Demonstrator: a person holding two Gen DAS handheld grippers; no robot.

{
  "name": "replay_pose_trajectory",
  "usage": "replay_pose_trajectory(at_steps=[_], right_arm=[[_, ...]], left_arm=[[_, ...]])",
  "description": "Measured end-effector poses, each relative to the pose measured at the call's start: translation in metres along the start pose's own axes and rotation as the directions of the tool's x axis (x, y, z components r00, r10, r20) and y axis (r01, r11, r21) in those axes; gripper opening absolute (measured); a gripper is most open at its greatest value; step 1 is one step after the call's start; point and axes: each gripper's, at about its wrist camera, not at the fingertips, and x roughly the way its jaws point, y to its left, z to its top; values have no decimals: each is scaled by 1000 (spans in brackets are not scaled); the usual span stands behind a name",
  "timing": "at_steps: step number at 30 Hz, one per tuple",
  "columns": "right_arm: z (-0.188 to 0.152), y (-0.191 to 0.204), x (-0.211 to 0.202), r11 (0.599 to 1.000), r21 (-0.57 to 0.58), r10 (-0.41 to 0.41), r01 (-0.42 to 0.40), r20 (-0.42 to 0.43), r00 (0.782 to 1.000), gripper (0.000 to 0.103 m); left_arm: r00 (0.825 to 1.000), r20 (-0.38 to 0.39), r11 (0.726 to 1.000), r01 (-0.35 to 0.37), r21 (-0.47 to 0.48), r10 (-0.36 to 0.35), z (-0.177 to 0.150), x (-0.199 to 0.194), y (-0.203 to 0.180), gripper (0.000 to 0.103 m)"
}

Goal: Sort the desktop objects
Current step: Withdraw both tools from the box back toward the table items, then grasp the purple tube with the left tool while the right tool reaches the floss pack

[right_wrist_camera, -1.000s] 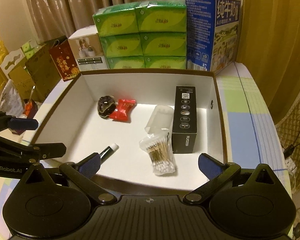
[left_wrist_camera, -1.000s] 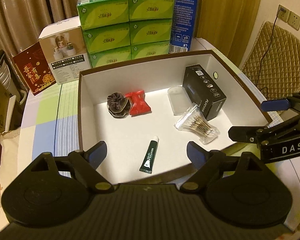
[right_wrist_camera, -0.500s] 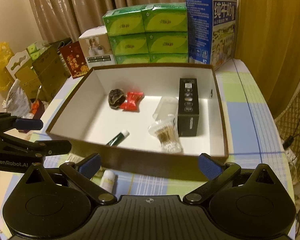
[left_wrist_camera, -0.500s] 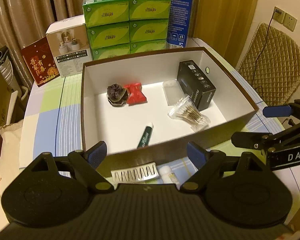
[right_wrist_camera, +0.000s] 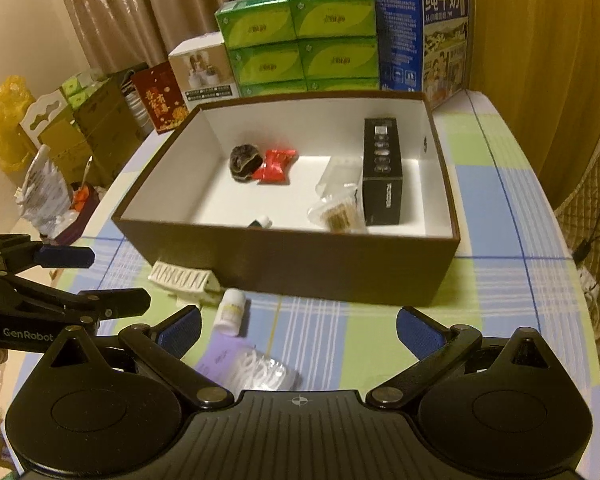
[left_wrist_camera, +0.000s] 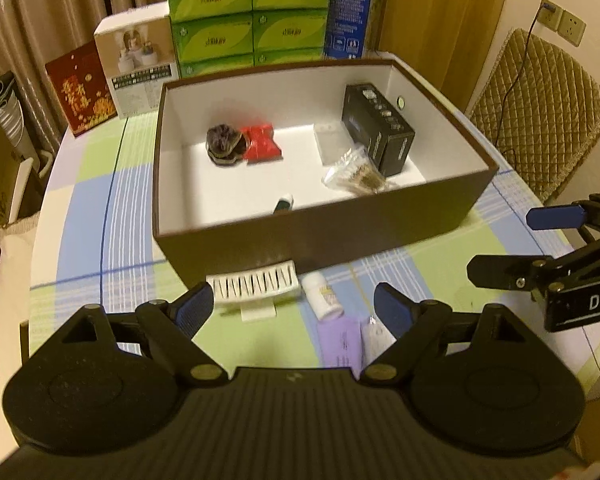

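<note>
A brown box [left_wrist_camera: 340, 236] [right_wrist_camera: 300, 264] with a white inside holds a black carton [left_wrist_camera: 378, 132], a cotton swab bag [left_wrist_camera: 354, 174], a red packet [left_wrist_camera: 262, 144], a dark scrunchie [left_wrist_camera: 222, 146] and a green tube [left_wrist_camera: 284, 204]. On the table in front of it lie a white comb-like clip [left_wrist_camera: 256, 286] [right_wrist_camera: 180, 276], a small white bottle [left_wrist_camera: 324, 294] [right_wrist_camera: 232, 310] and a purple packet with floss picks [left_wrist_camera: 342, 340] [right_wrist_camera: 248, 366]. My left gripper [left_wrist_camera: 292, 308] is open above these loose items. My right gripper [right_wrist_camera: 298, 328] is open and empty to the right of them.
Green tissue packs [right_wrist_camera: 300, 36], a blue milk carton [right_wrist_camera: 420, 28], a white product box [left_wrist_camera: 140, 64] and a red card [left_wrist_camera: 82, 88] stand behind the brown box. A quilted chair [left_wrist_camera: 540, 112] stands right of the table. Boxes and bags [right_wrist_camera: 60, 128] lie off its left edge.
Both grippers have pulled back from above the box toward the near table edge. The clip, bottle and purple packet in front of the box have come into view.
</note>
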Motion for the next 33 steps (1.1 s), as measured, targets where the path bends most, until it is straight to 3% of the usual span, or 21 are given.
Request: replay_pose_trajectory(at_steps=[19, 33], right_arm=[[-55, 4, 31, 998, 55, 26, -18, -135, 991, 101], [-70, 12, 64, 996, 92, 10, 4, -160, 987, 101]], left_arm=[[994, -105, 1000, 11, -6, -11, -49, 21, 0, 85], [983, -182, 1000, -22, 3, 22, -60, 54, 12, 85]])
